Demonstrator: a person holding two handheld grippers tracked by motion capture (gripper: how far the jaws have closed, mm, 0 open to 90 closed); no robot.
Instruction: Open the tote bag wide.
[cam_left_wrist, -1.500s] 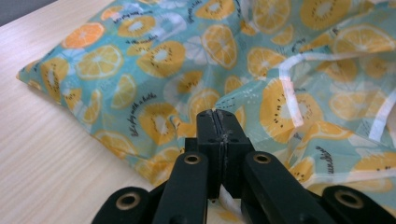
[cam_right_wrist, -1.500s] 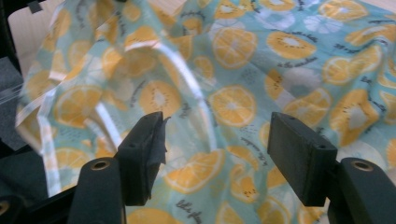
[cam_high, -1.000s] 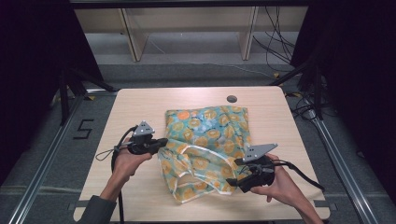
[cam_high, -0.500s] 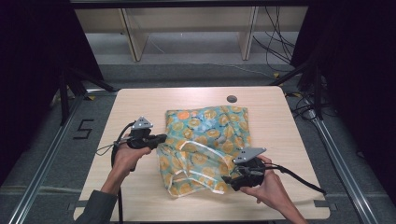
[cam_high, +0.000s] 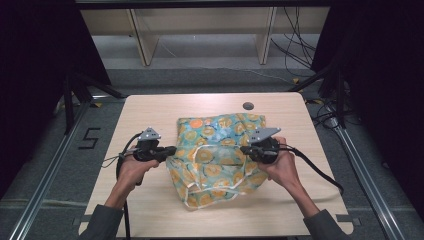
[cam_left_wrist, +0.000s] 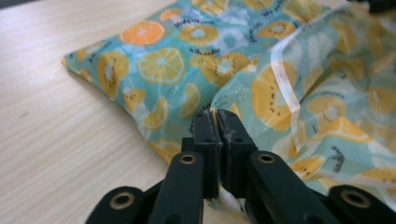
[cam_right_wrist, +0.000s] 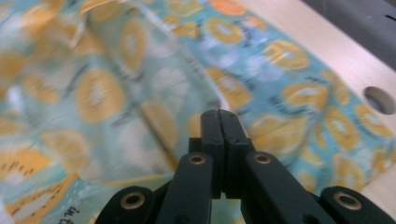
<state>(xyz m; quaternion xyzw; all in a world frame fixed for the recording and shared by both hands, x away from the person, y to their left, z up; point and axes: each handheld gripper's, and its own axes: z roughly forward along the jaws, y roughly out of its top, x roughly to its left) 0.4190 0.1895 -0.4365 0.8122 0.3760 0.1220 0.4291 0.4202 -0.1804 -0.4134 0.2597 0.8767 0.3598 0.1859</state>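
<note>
hands level, facing inward | left gripper (cam_high: 170, 150), right gripper (cam_high: 246, 149) pinching cloth (cam_high: 215, 150)

A light wooden table (cam_high: 150, 210) with a pale grain is seen from above, set within a metal frame. A round dark hole (cam_high: 248, 106) is cut into its top near the far edge, right of the middle. A fruit-print bag (cam_high: 215, 155), teal with orange and kiwi slices, is spread on the middle of the table. Its far part lies flat on the wood; its near part is rumpled and partly raised off it.
</note>
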